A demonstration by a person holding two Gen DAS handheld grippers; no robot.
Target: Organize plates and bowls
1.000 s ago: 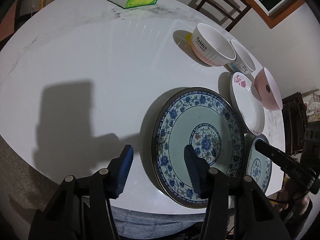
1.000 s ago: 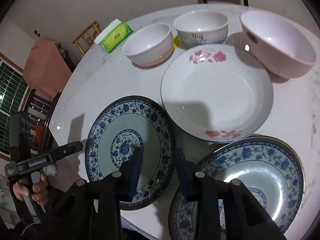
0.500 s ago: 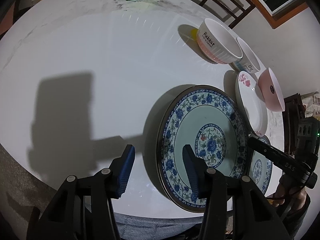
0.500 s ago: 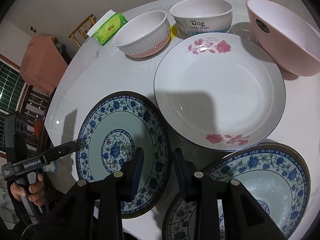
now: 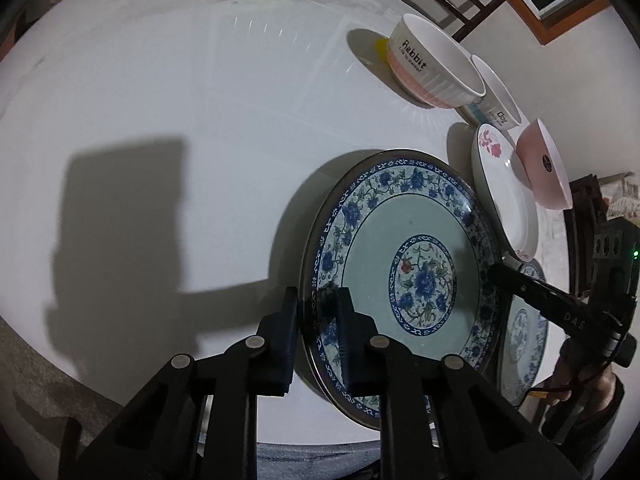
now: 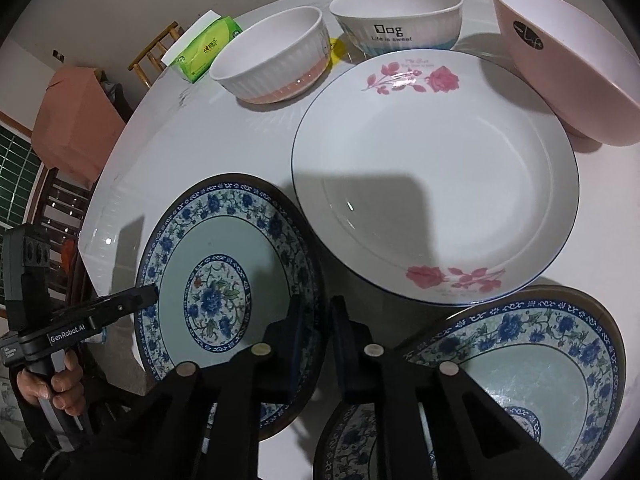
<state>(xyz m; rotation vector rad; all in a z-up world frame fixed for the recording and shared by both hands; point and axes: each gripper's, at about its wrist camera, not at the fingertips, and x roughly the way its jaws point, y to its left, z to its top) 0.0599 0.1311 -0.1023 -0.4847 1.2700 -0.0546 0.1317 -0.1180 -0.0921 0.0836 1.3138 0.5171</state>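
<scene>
Two hand-held grippers are set on one blue plate (image 5: 400, 240), which lies at the near edge of the white tabletop (image 5: 180, 80). The plate's left rim is between the jaws of the left hand-held gripper (image 5: 316, 312), and those jaws are closing on it. The plate's right rim is clenched by the right hand-held gripper (image 6: 318, 320), whose jaws are squeezed tight on it. The left tool is held in a hand (image 6: 52, 384) seen past the near left edge of the tabletop.

A second blue plate (image 6: 520, 368) is seen near and to the right, just beside the first. A rose plate (image 6: 436, 168) is placed farther back, just beside both blue plates. Three bowls are lined up along the far side: a Rabbit bowl (image 5: 432, 68) on the left, a Dog bowl (image 6: 396, 20) in the middle and a pink bowl (image 6: 560, 64) on the right. The pink bowl is tipped, and whether it touches the rose plate cannot be told. A green tissue box (image 6: 208, 48) is set far off to the left.
</scene>
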